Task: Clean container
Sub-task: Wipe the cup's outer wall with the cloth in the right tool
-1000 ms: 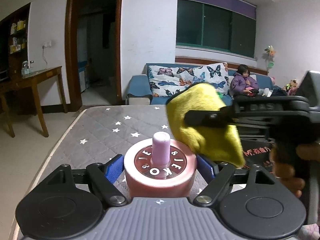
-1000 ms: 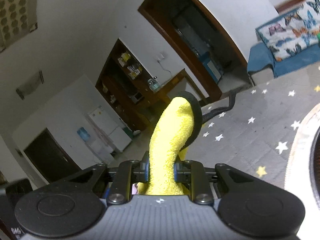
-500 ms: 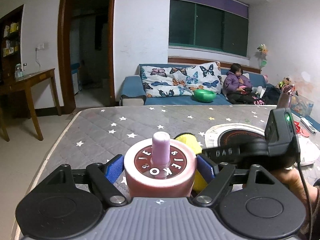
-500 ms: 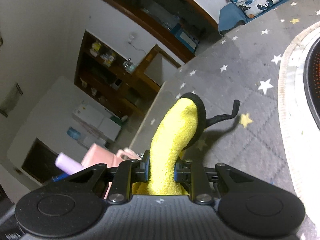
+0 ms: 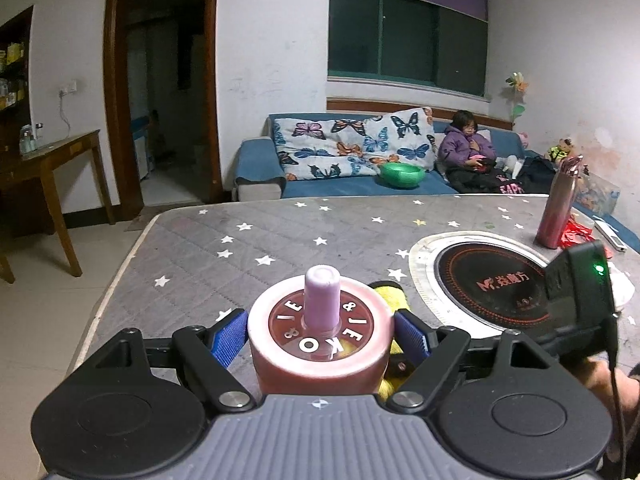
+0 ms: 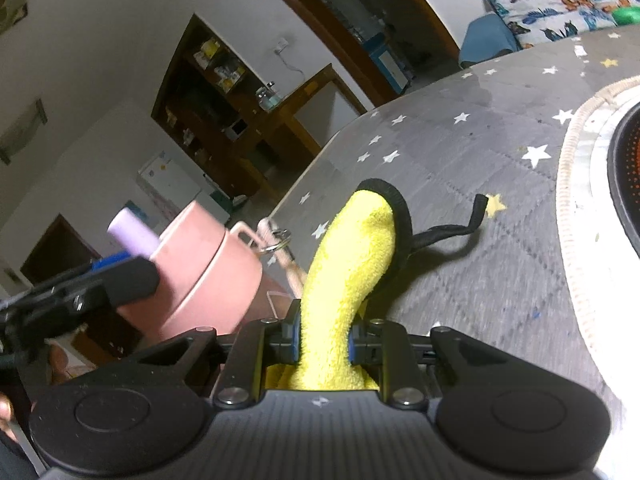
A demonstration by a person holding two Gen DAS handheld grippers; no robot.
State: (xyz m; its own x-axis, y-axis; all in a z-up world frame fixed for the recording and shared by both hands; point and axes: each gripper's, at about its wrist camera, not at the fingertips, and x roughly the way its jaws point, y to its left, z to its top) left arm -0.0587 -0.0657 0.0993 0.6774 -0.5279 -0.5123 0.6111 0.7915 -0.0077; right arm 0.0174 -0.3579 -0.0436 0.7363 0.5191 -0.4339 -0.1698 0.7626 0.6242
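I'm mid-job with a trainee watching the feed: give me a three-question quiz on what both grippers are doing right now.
1. True or false: the left gripper is shut on the pink container.
2. What does the right gripper hold? A) a steel bottle B) a yellow cloth C) nothing
3. Fill in: in the left wrist view, the cloth shows just to the container's ____ side.

Key
1. True: both blue pads press the container's sides, below its lid with the lilac spout.
2. B: the cloth is pinched between the fingers and stands up over the star-patterned table cover.
3. Right, between the container and the induction cooker.
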